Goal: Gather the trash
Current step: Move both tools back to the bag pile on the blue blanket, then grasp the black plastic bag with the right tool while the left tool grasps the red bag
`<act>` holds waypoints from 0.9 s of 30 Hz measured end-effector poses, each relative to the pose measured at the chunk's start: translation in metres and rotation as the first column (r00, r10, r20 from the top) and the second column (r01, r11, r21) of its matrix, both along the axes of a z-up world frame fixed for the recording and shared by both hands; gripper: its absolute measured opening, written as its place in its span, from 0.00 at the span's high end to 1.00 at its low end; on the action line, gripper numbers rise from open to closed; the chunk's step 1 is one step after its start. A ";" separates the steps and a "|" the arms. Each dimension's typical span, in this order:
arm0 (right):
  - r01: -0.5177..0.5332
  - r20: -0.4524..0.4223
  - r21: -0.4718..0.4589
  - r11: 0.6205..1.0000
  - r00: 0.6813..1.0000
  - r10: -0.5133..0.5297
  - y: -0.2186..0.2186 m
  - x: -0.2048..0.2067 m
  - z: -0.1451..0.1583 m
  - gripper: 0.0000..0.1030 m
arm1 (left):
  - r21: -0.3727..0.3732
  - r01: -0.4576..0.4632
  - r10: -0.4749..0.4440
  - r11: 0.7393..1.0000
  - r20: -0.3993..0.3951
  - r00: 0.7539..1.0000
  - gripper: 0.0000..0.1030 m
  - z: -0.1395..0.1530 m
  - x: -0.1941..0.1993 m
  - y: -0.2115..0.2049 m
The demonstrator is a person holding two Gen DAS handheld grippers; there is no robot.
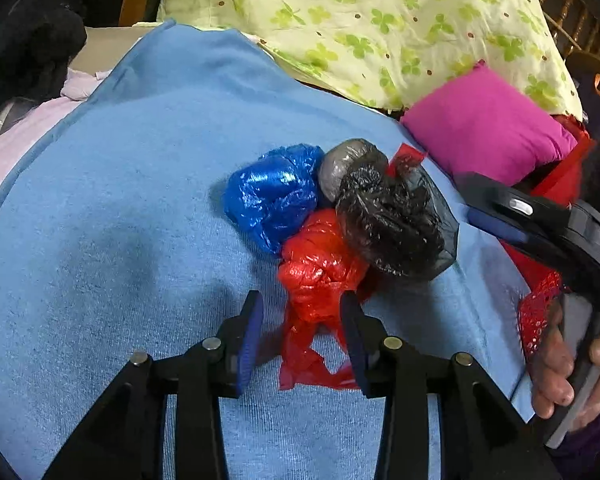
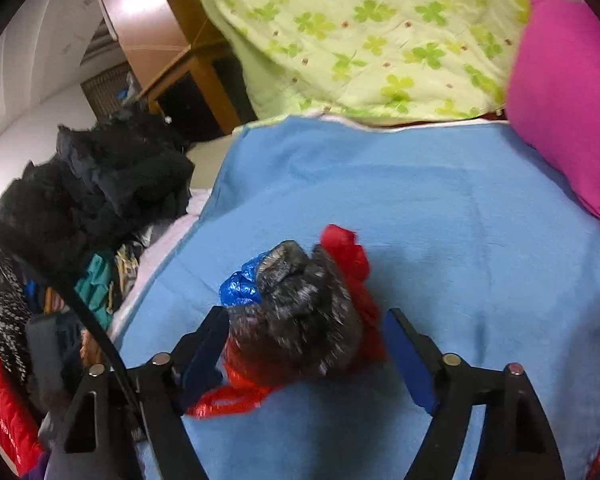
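Several crumpled plastic bags lie bunched on a blue blanket [image 1: 140, 240]: a blue bag [image 1: 272, 196], a red bag [image 1: 320, 276], a black bag [image 1: 396, 224] and a grey bag [image 1: 348, 164]. My left gripper [image 1: 302, 316] is open. The red bag's tail lies between its fingers, against the right pad and clear of the left pad. In the right wrist view my right gripper [image 2: 307, 314] is open around the black bag [image 2: 300, 320]. The red bag [image 2: 352, 264] and blue bag [image 2: 240, 288] show behind it. The right gripper's body [image 1: 540, 220] shows at the right, held by a hand [image 1: 556, 368].
A green clover-print quilt [image 1: 380, 20] and a magenta pillow [image 1: 488, 128] lie beyond the blanket. Dark clothes [image 2: 100, 184] are piled at the left beside wooden furniture [image 2: 172, 40]. A red mesh item [image 1: 540, 312] sits at the blanket's right edge.
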State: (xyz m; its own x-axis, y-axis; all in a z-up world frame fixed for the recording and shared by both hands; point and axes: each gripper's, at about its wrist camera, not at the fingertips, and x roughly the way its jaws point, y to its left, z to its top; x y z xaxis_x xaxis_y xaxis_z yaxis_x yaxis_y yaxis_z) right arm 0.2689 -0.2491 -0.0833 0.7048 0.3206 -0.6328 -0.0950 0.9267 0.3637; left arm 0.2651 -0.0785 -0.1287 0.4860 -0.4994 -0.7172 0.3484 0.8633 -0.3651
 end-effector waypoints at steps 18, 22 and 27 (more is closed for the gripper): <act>0.030 -0.133 0.071 0.997 0.991 -0.020 -0.026 -0.014 -0.014 0.87 | -0.041 0.048 -0.049 0.998 -0.020 0.999 0.42 -0.011 0.013 -0.011; 0.008 -0.082 0.103 0.995 0.997 0.000 -0.031 -0.028 -0.010 0.85 | -0.070 0.020 -0.026 0.997 -0.085 0.996 0.56 -0.025 0.020 -0.011; -0.010 -0.090 0.158 0.987 0.996 0.024 -0.027 -0.021 -0.015 0.35 | -0.111 -0.002 -0.011 0.994 -0.112 0.994 0.65 -0.023 0.017 0.004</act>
